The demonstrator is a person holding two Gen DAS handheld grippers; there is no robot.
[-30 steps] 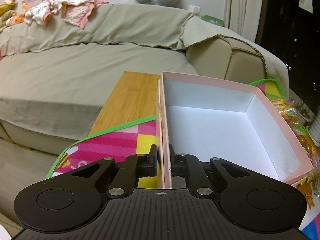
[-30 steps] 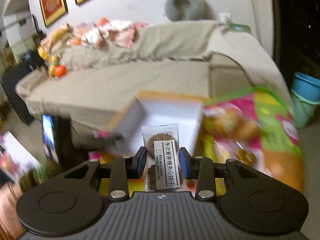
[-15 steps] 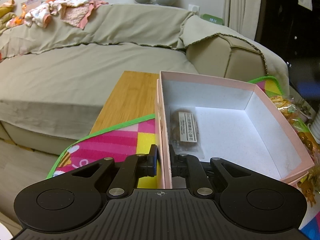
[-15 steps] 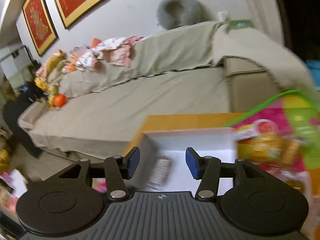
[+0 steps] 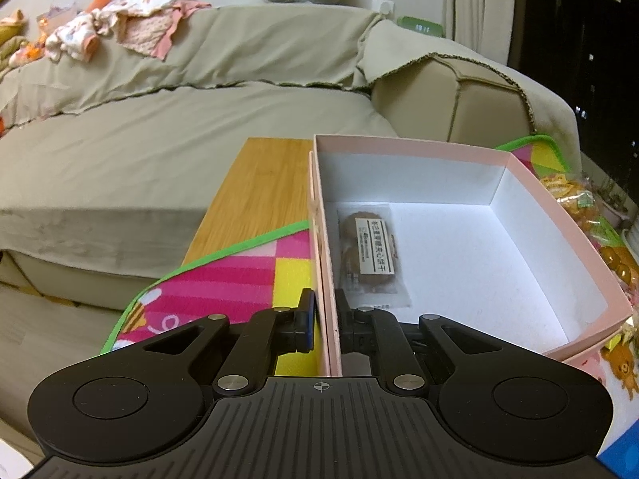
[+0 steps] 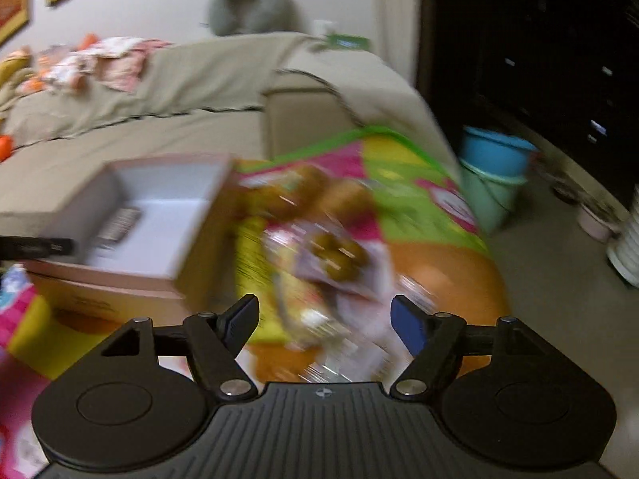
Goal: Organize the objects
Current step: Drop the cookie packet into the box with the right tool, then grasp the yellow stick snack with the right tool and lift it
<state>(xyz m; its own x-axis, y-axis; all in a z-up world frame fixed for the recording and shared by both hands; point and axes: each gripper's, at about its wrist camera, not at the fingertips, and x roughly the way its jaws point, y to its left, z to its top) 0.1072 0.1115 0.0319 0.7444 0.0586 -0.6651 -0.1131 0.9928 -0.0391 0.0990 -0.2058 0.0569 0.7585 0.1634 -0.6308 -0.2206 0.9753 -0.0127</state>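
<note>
A pink box [image 5: 419, 147] with a white inside stands on a colourful play mat [image 5: 239, 271]. My left gripper [image 5: 324, 313] is shut on the box's near left wall. A clear-wrapped biscuit packet [image 5: 369, 249] lies inside the box by that wall. In the blurred right wrist view my right gripper [image 6: 324, 317] is open and empty, above a pile of snack packets [image 6: 331, 255] on the mat, to the right of the box [image 6: 159, 195]. The packet in the box shows there dimly [image 6: 120, 221].
A wooden tabletop [image 5: 259, 191] lies under the mat. A beige sofa [image 5: 159, 127] with clothes [image 5: 131, 28] is behind. More snack packets [image 5: 579, 207] lie right of the box. Blue and green buckets [image 6: 495, 167] stand on the floor at right.
My right gripper let the biscuit packet go into the box, opened wide and swung right over the snack pile. My left gripper kept its hold on the box wall.
</note>
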